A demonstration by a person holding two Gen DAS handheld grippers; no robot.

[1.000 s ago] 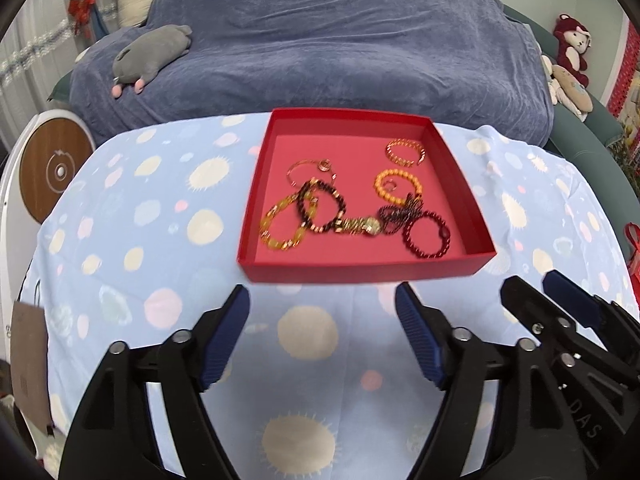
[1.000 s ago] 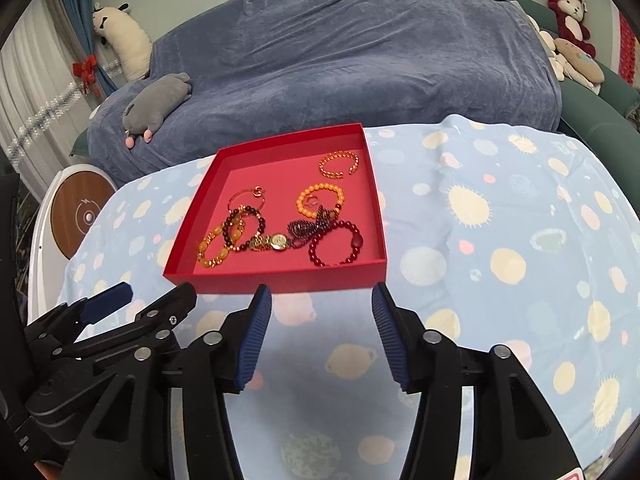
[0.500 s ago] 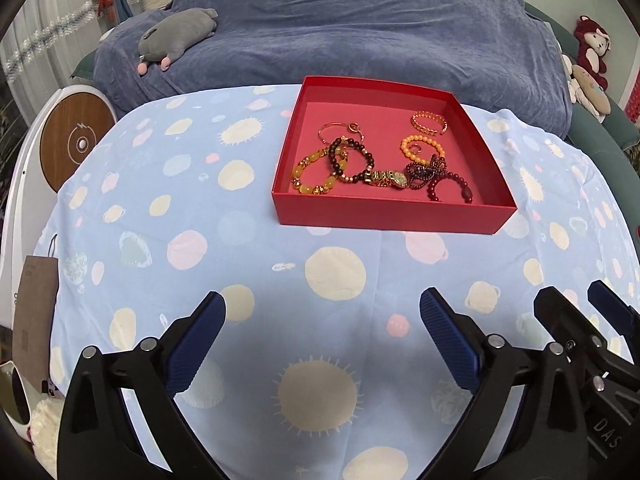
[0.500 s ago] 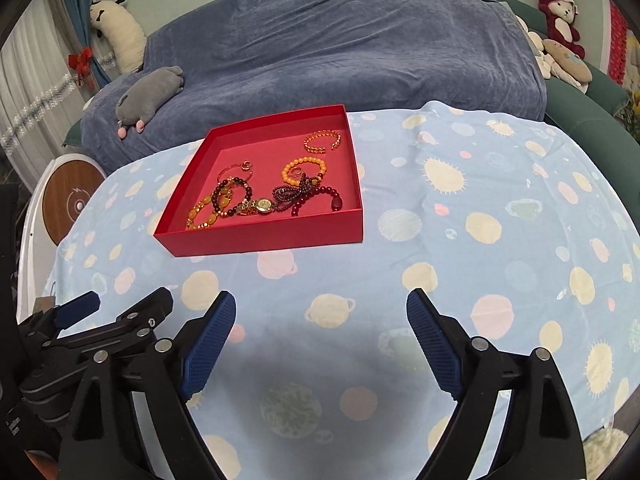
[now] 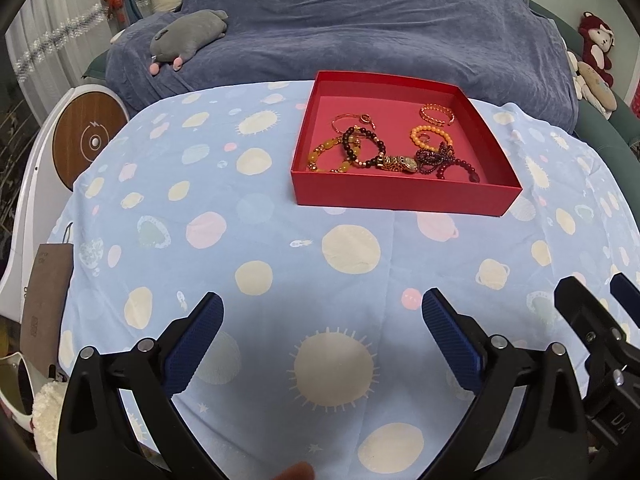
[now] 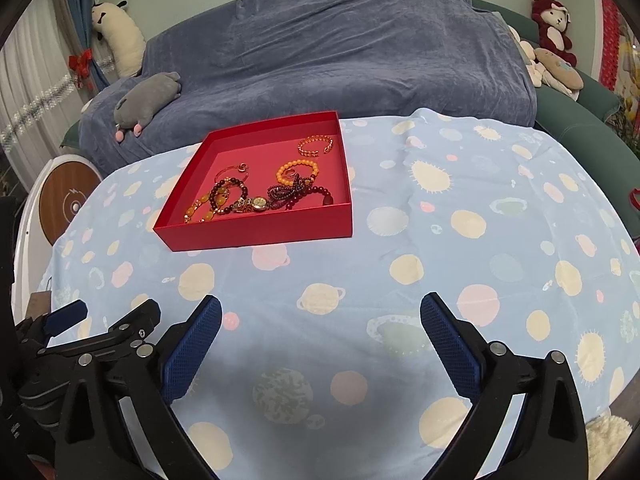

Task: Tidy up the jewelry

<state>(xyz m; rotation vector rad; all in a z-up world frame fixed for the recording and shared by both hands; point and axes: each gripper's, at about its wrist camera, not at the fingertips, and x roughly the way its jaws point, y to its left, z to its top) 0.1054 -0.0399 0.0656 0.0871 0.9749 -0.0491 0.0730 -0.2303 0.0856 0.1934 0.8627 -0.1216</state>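
A red shallow box (image 5: pixel 404 199) (image 6: pixel 256 234) stands on the far part of the table. Several bracelets lie in it: a yellow beaded one (image 5: pixel 326 156), a dark beaded one (image 5: pixel 362 144), an orange beaded one (image 5: pixel 430 136) (image 6: pixel 298 170), a dark red one (image 5: pixel 452 166), a thin gold bangle (image 5: pixel 352 120), a gold chain bracelet (image 5: pixel 436 114) (image 6: pixel 316 146) and a gold watch (image 5: pixel 400 163) (image 6: pixel 258 203). My left gripper (image 5: pixel 322 312) is open and empty, well short of the box. My right gripper (image 6: pixel 320 312) is open and empty, also near the front edge.
The table wears a light blue cloth with planet prints (image 5: pixel 260 240) (image 6: pixel 460 208). Behind it is a sofa under a blue cover (image 5: pixel 360 28) with a grey plush toy (image 5: pixel 188 36). A white round device (image 5: pixel 88 140) stands left; a brown paper bag (image 5: pixel 46 300) hangs at the table's left edge.
Both grippers have pulled back from the box toward the front of the table and their jaws have opened wider. The box and jewelry have not moved.
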